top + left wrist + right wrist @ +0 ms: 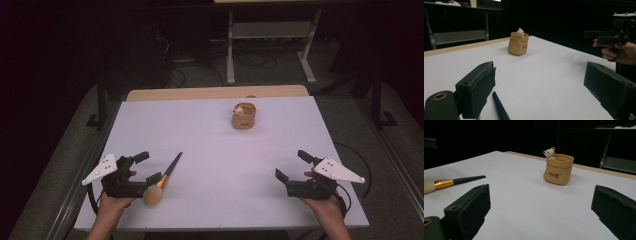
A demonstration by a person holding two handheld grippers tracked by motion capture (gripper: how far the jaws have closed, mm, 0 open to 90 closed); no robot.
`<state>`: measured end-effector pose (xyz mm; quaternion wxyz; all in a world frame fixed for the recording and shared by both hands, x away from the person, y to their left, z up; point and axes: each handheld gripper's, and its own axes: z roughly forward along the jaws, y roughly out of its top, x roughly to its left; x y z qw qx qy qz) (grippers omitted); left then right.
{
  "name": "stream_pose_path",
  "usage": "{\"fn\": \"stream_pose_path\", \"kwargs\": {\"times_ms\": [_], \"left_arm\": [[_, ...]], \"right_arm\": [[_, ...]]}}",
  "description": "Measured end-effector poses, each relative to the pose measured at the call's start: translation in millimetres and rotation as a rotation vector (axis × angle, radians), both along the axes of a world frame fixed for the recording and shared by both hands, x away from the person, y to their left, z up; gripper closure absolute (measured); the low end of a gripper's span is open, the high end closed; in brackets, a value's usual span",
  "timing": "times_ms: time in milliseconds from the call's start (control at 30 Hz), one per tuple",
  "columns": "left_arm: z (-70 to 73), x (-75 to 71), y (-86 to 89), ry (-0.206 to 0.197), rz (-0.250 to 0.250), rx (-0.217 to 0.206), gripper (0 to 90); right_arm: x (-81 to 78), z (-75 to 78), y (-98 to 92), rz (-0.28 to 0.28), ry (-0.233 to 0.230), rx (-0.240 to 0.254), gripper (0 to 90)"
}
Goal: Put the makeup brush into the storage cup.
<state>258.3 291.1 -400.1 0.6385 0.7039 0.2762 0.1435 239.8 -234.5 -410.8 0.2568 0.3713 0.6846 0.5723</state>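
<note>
Beside the brush (pixel 163 179), the left gripper (pixel 141 167) (like the right gripper (pixel 291 164)) spreads empty fingers wide.

The only writing stands on the small tan sack-shaped ceramic pot with a little bear figure at its rim (pixel 558 171): a short dark word in cursive script on its front wall, seen in the right gripper view. The letters are too small and blurred to read with certainty.
</note>
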Motion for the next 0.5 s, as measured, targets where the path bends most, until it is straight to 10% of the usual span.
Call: {"fn": "stream_pose_path", "kwargs": {"times_ms": [500], "left_arm": [[-0.6, 4.9, -5.5, 0.007, -0.01, 0.0, 9.6]], "right_arm": [[2.1, -1.3, 0.2, 0.0, 0.0, 0.0, 1.6]]}}
